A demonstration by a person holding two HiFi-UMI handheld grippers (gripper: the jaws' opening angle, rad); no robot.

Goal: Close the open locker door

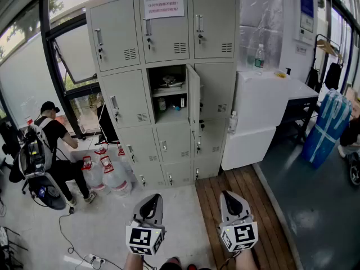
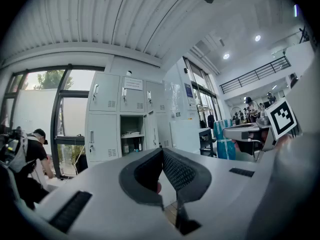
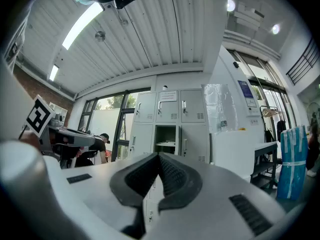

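The locker door point(image 1: 193, 96) stands in the upper middle of the head view, in the second row of the grey locker bank point(image 1: 121, 35). It is upright, long axis vertical, swung out edge-on toward the camera from the right side of its compartment point(image 1: 169, 103). Low in the frame, well apart from it, the left gripper point(image 1: 152, 198) and right gripper point(image 1: 228, 196) point level at the lockers, jaws pressed together on nothing.

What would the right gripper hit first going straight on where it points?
Nothing close: ahead of the right gripper the way looks free up to the locker bank, roughly at its open compartment. Depth is unclear.
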